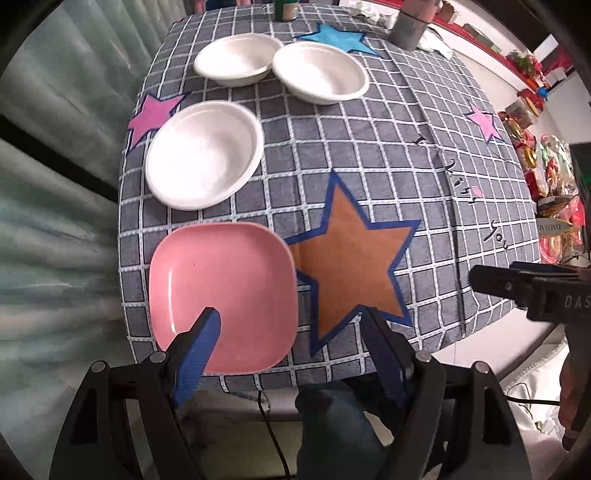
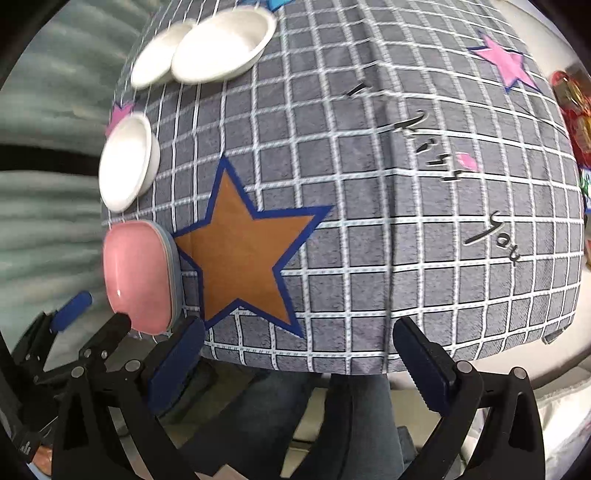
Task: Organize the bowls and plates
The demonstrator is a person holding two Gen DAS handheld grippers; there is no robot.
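Note:
A pink square plate [image 1: 221,295] lies at the near left corner of the checked tablecloth [image 1: 369,155]. In the right wrist view the pink plate [image 2: 136,273] rests on a grey plate whose rim [image 2: 174,273] shows beneath it. Three white bowls stand behind it: one close [image 1: 205,155], two farther back [image 1: 236,59] [image 1: 321,72]. My left gripper [image 1: 291,328] hangs open above the table's near edge, pointing down, its left pad [image 1: 201,354] over the pink plate, nothing held. My right gripper [image 2: 301,347] is open and empty over the near edge, right of the orange star [image 2: 240,258].
A grey cylinder [image 1: 410,22] and a green can [image 1: 284,9] stand at the far edge. A pale curtain [image 1: 55,221] hangs to the left and a shelf of colourful goods [image 1: 546,166] stands to the right. A person's jeans-clad legs [image 2: 351,413] are below the near edge.

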